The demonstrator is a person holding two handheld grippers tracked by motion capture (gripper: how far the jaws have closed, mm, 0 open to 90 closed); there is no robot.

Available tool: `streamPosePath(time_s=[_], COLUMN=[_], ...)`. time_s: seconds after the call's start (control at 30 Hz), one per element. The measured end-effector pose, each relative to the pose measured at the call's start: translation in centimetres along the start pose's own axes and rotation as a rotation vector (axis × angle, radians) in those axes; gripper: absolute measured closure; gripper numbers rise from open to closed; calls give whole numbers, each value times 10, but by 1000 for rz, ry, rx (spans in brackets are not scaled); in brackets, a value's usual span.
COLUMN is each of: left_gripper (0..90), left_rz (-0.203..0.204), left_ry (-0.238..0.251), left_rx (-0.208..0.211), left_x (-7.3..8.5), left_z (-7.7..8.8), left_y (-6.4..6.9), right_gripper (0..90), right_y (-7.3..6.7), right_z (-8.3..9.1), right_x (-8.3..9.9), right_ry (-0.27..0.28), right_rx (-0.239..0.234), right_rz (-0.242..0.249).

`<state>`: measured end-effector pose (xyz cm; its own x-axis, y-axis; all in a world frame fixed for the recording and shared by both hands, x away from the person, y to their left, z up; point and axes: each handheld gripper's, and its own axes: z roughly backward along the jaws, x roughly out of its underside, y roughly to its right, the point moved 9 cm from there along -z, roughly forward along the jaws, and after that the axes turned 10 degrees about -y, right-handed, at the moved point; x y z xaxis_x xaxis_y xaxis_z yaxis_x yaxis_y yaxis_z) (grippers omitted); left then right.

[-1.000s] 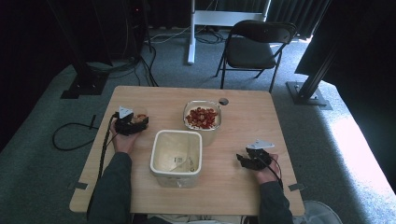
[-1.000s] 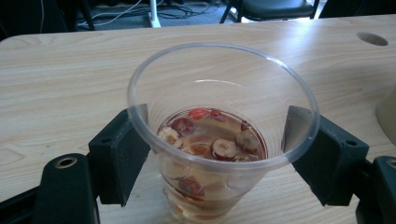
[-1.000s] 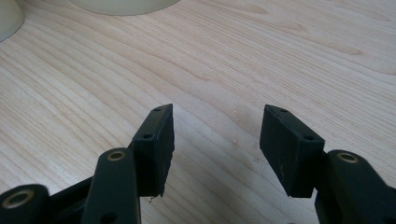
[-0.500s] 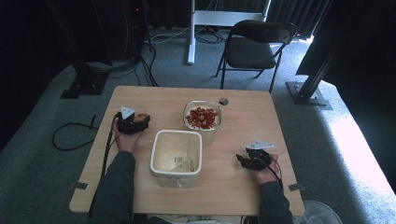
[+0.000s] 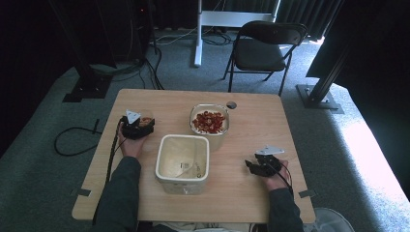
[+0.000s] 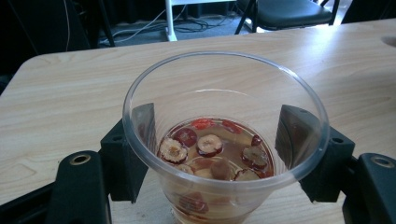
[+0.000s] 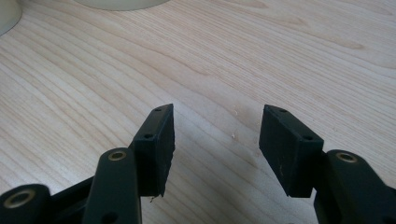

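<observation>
Jaws of the left gripper (image 6: 219,140) had just been closing and clasped a clear plastic cup (image 6: 224,135) of sliced red dates; the right gripper (image 7: 217,144) rested released on the wooden table (image 7: 280,56).

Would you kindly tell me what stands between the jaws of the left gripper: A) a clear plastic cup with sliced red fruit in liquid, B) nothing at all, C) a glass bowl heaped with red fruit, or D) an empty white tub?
A: in the left gripper view the clear plastic cup, with sliced red fruit in liquid, sits between the two jaws of the left gripper, which have just been closing onto its wall.
</observation>
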<state>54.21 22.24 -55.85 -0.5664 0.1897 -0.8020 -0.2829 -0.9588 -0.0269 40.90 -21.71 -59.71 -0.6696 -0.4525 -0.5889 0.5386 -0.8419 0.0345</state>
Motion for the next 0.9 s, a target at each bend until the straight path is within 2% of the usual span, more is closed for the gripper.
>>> streamPosePath(time_s=[0.23,0.47,0.6,0.73,0.9], left_gripper=[308,315,314,314,314], left_rz=[-6,-9,-22,-33,-60], left_ry=[13,40,28,32,44], left_rx=[29,49,49,66,102], left_x=[-4,-12,-14,-21,-34], left_z=[7,21,26,30,37], left_y=[6,4,3,8,22], right_gripper=[447,451,451,451,451], right_y=[1,3,3,4,5], right_z=[-2,-4,-6,-6,-7], right_x=[2,4,5,5,5], right_ry=[-7,-16,-19,-17,-14], right_rx=[1,2,1,1,-5], right_rz=[-1,-10,-9,-11,-17])
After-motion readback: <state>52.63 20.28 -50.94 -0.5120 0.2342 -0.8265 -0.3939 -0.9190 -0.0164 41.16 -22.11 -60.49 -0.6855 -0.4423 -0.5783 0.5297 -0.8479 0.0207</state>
